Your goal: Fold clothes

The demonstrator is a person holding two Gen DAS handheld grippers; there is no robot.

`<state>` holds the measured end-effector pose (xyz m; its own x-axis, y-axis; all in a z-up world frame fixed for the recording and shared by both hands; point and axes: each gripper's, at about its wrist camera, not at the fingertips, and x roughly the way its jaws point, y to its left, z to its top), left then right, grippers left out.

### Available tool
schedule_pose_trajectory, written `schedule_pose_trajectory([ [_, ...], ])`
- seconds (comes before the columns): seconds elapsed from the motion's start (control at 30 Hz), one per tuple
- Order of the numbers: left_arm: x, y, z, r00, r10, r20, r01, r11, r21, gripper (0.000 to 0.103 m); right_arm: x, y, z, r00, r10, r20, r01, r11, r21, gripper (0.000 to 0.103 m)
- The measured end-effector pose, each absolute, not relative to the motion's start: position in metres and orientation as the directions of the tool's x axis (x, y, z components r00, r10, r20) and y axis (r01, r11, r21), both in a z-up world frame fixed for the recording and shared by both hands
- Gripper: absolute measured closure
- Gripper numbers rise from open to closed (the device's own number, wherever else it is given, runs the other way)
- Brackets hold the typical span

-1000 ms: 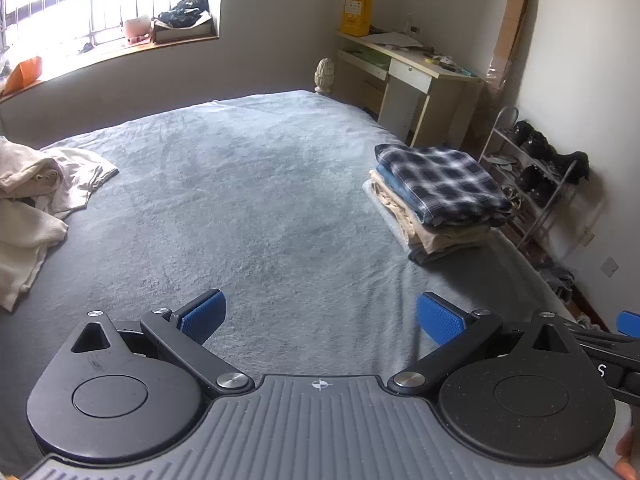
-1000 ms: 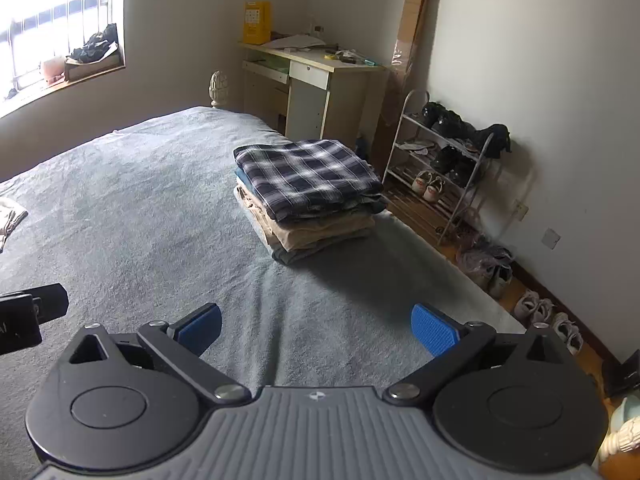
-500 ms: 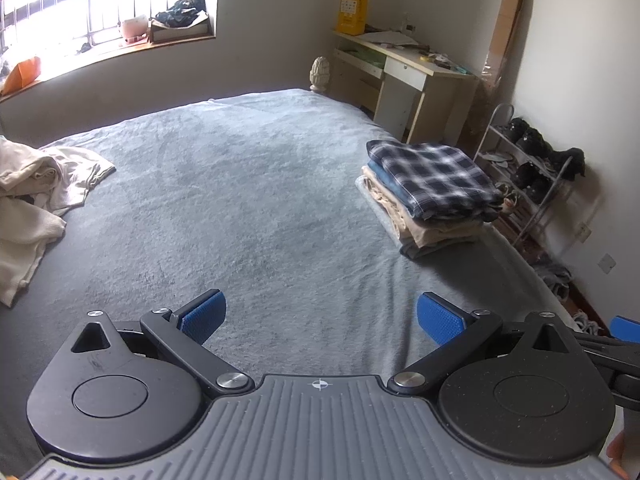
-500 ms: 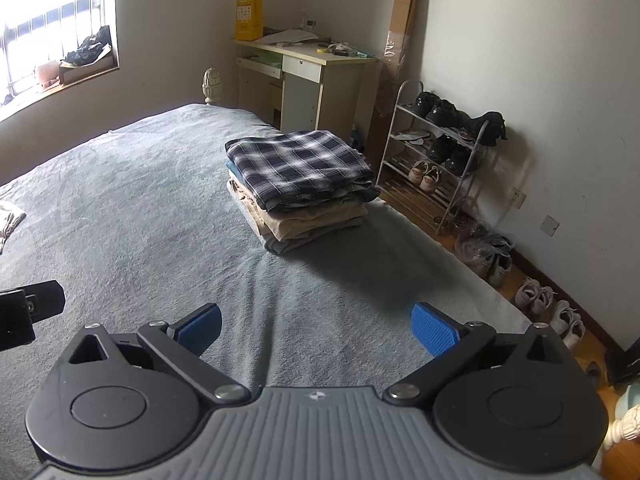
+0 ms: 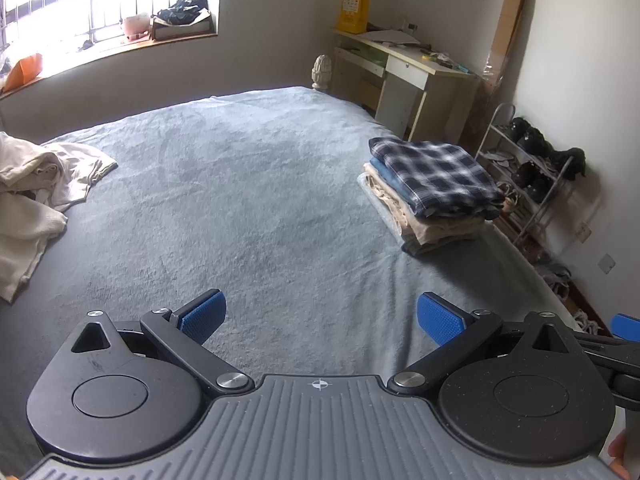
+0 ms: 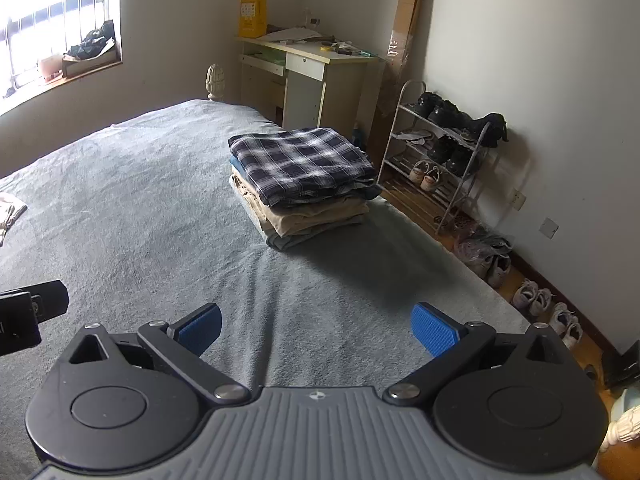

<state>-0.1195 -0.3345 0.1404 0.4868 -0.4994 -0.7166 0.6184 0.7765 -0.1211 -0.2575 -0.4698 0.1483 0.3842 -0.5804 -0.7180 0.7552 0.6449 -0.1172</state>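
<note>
Folded stack (image 6: 300, 184), plaid shirt (image 5: 436, 172) on top: right side of bed (image 5: 248, 208). Cream garments (image 5: 36, 188), crumpled: left edge. Left gripper (image 5: 320, 316), right gripper (image 6: 316, 322): jaws apart, empty, above bedspread. Advice: spread any garment flat mid-bed, pinch at corners.

Your grey bed (image 5: 248, 200) carries a folded stack (image 5: 432, 196) at right and loose cream clothes (image 5: 36, 184) at left.
</note>
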Motion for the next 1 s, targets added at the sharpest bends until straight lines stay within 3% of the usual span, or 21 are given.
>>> schedule_pose_trajectory([
  [1.0,-0.143,-0.358,0.132,0.479,-0.492,-0.727,0.639,0.763,-0.096,0.000,-0.281,-0.486,0.151,0.333,-0.618,-0.712,0.784,0.601,-0.155,0.000],
])
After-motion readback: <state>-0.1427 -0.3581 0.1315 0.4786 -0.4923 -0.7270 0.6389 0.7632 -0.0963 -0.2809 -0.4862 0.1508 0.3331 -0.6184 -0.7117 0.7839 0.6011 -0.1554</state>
